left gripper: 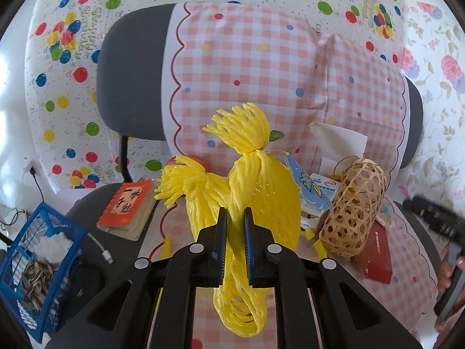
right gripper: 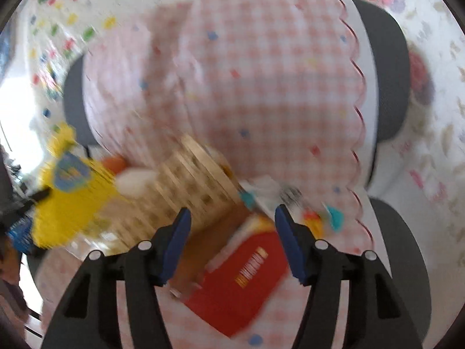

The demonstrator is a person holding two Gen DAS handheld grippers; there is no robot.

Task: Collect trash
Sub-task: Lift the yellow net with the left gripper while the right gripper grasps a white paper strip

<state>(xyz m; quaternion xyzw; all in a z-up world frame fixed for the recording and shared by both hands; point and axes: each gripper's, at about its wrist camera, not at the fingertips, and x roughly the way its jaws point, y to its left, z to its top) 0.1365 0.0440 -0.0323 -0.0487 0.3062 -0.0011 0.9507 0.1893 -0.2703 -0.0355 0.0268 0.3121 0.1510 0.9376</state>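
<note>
My left gripper [left gripper: 235,218] is shut on a yellow foam fruit net [left gripper: 258,192], held above the chair seat; its tail hangs below the fingers. A second yellow net [left gripper: 191,183] lies behind it. A blue basket [left gripper: 40,264] with husks and tissue sits at the far left. My right gripper [right gripper: 232,218] is open and empty, above a red box [right gripper: 244,279], in a blurred view. The yellow net also shows in the right wrist view [right gripper: 69,203] at the left.
A woven bamboo tube [left gripper: 354,206] lies right of the net. An orange notebook [left gripper: 128,206], a white cable [left gripper: 101,250], a red box [left gripper: 377,256] and paper scraps lie on the pink checked cloth [left gripper: 261,58] over the grey chair [left gripper: 130,72].
</note>
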